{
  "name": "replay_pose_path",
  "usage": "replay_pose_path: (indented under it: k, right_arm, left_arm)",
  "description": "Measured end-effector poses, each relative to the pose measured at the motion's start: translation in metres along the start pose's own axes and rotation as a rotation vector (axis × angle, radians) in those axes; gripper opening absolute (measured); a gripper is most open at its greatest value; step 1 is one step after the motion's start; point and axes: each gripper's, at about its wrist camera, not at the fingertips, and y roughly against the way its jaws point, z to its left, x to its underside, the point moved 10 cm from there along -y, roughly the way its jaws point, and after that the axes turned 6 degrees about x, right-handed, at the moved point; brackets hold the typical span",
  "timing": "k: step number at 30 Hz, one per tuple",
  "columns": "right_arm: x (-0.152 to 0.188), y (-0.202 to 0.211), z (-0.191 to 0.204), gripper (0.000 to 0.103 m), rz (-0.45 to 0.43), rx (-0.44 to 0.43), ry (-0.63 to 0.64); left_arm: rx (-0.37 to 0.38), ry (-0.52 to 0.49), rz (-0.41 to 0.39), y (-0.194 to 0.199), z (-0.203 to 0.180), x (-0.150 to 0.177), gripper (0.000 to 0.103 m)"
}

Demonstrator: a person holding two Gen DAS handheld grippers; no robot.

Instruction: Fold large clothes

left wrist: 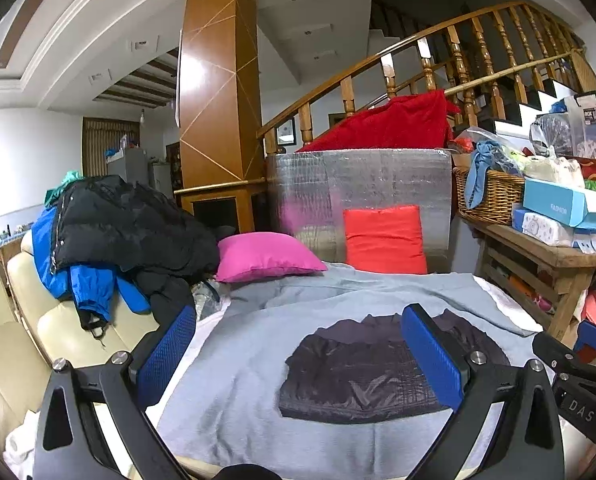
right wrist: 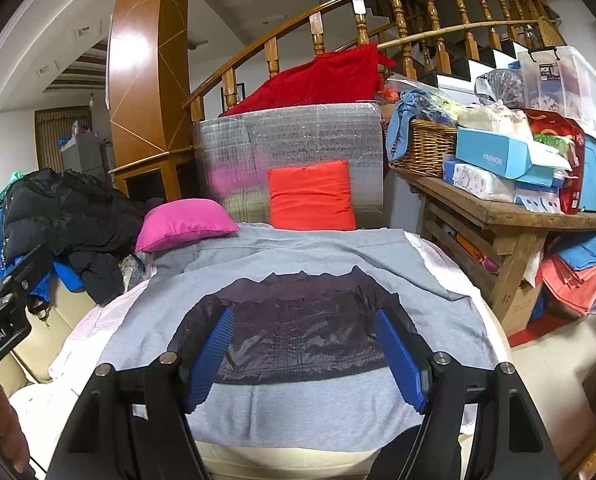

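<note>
Both grippers hang spread wide and empty above the work: the left gripper (left wrist: 309,356) off to the side, the right gripper (right wrist: 307,354) squarely over the dark garment (right wrist: 298,328). That garment lies flat on a grey blanket (right wrist: 258,412) over the bed, apparently smoothed out for folding. Pink pillow (right wrist: 184,222) and orange cushion (right wrist: 311,196) sit beyond it, well clear.

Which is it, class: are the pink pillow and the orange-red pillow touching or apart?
Apart. In the right wrist view, grey blanket and silver foil board show between the pink pillow and the orange-red pillow.
</note>
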Motion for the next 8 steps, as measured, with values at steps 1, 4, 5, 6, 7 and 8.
replay_pose_path:
  k: [1, 4, 5, 6, 7, 8]
  right_arm:
    - [-0.001, -0.002, -0.001, 0.077, 0.000, 0.004, -0.002]
    - [-0.004, -0.014, -0.005, 0.077, 0.007, 0.019, -0.005]
    - [-0.006, -0.019, -0.006, 0.077, 0.011, 0.023, -0.003]
    - [-0.007, -0.023, -0.006, 0.077, 0.013, 0.025, 0.000]
    - [-0.010, -0.030, -0.008, 0.077, 0.012, 0.030, 0.003]
    - [-0.014, -0.037, -0.012, 0.077, 0.008, 0.038, 0.006]
  left_arm:
    - [0.004, 0.006, 0.003, -0.003, 0.000, 0.001, 0.102]
    - [0.002, 0.015, 0.023, -0.016, 0.000, 0.007, 0.102]
    - [0.005, 0.020, 0.031, -0.021, 0.000, 0.009, 0.102]
    - [0.013, 0.023, 0.041, -0.029, -0.001, 0.011, 0.102]
    - [0.016, 0.023, 0.053, -0.036, -0.001, 0.013, 0.102]
    - [0.015, 0.023, 0.064, -0.046, 0.000, 0.014, 0.102]
